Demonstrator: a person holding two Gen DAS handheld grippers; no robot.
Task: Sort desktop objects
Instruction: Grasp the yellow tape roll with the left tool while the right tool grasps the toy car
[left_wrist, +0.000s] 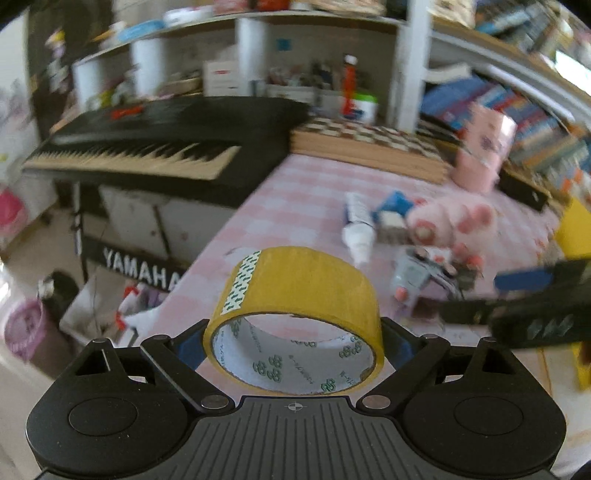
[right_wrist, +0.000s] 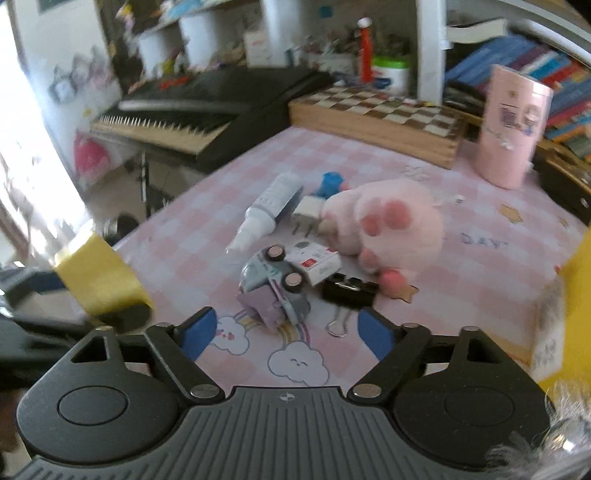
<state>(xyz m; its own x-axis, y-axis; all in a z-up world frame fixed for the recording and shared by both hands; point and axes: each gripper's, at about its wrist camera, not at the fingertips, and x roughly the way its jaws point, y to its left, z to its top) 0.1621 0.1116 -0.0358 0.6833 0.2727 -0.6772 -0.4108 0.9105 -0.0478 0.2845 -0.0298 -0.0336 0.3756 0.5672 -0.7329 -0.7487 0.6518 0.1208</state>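
A yellow tape roll (left_wrist: 303, 284) with a white printed core hangs above the pink checked tablecloth (left_wrist: 295, 192), my left gripper (left_wrist: 295, 341) shut on its two sides. In the right wrist view the same tape roll (right_wrist: 99, 277) shows blurred at the left. My right gripper (right_wrist: 288, 330) stands open just above the cloth, with an overturned toy car (right_wrist: 275, 288) lying at its fingertips, untouched by the pads. Around the car lie a black binder clip (right_wrist: 347, 290), a small white box (right_wrist: 317, 264), a white bottle (right_wrist: 266, 212) and a pink paw plush (right_wrist: 391, 225).
A chessboard box (right_wrist: 373, 118) and a pink cylinder (right_wrist: 513, 133) stand at the back of the table. A black keyboard (right_wrist: 207, 107) stands off the table's left edge. A yellow box (right_wrist: 580, 295) rises at the right. Shelves of books fill the back right.
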